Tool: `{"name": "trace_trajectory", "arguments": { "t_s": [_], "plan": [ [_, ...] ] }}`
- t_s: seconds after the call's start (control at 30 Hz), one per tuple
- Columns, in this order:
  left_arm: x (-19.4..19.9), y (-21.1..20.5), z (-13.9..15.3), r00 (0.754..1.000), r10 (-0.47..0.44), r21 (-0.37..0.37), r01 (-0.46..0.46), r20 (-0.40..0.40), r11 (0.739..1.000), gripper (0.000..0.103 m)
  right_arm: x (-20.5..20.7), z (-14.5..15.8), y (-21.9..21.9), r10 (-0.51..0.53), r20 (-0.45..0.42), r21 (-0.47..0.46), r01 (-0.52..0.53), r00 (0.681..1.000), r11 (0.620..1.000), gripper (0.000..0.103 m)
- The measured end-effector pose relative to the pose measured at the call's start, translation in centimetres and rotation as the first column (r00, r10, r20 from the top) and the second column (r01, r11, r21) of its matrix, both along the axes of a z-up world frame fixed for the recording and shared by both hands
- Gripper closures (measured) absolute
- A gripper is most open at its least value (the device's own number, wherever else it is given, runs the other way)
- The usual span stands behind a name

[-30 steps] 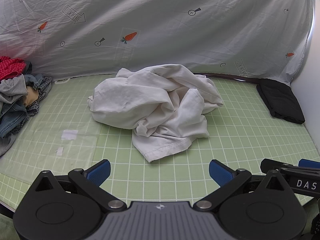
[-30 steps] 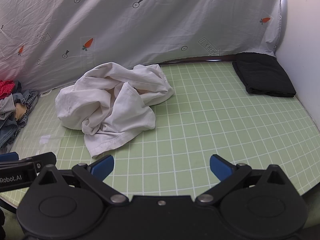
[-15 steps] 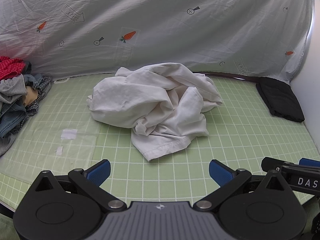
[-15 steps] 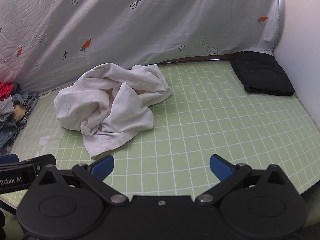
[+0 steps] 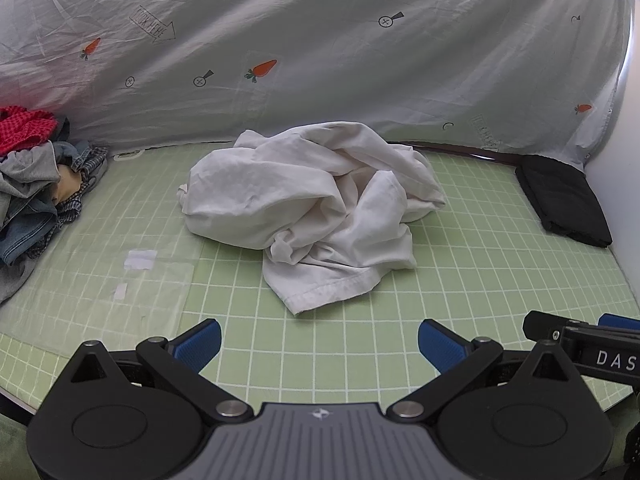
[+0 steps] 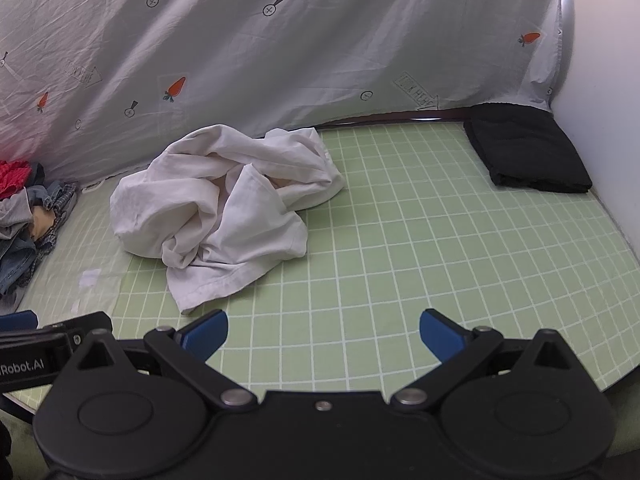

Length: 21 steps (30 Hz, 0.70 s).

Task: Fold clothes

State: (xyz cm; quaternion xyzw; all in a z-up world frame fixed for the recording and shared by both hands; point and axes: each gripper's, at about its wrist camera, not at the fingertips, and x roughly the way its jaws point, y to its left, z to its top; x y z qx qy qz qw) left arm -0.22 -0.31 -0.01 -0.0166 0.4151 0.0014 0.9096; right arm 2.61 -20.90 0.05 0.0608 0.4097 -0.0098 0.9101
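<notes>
A crumpled white garment (image 5: 312, 204) (image 6: 224, 208) lies in a heap on the green grid mat (image 5: 460, 280) (image 6: 420, 248), a hemmed edge pointing toward me. My left gripper (image 5: 319, 342) hovers open over the mat's near edge, just short of that hem, with nothing between its blue pads. My right gripper (image 6: 323, 330) is open too, empty, to the right of the hem. Each gripper's side shows at the edge of the other's view.
A folded black garment (image 5: 564, 200) (image 6: 528, 148) rests at the far right by a white wall. A pile of mixed clothes (image 5: 36, 184) (image 6: 28, 216) sits at the far left. A grey carrot-print sheet (image 5: 320, 48) hangs behind the mat.
Both cameras have edged slightly forward and lower toward the white garment. The garment itself has not moved, and both grippers stay open.
</notes>
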Motion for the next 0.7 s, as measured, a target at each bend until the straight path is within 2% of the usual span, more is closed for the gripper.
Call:
{"name": "trace_trajectory", "arguments": {
  "t_s": [0.17,0.5,0.7],
  "plan": [
    [-0.7,-1.0,-0.3,0.999,0.041,-0.009,-0.042,-0.012,0.999,0.0,0.1,-0.2,-1.3,0.021,0.0,-0.001,-0.021,1.0,1.0,0.0],
    [-1.5,-3.1,-2.3,0.991,0.104,-0.006,-0.104,-0.08,0.995,0.0,0.6,-1.6,-4.9,-0.012,0.007,-0.025,0.013,1.0,1.0,0.0],
    [-0.1,-0.4,-2.7,0.98,0.163,-0.019,-0.167,-0.116,0.986,0.0,2.7,-2.8,-4.7,-0.027,-0.018,-0.032,0.027,0.999,0.999,0.0]
  ]
}}
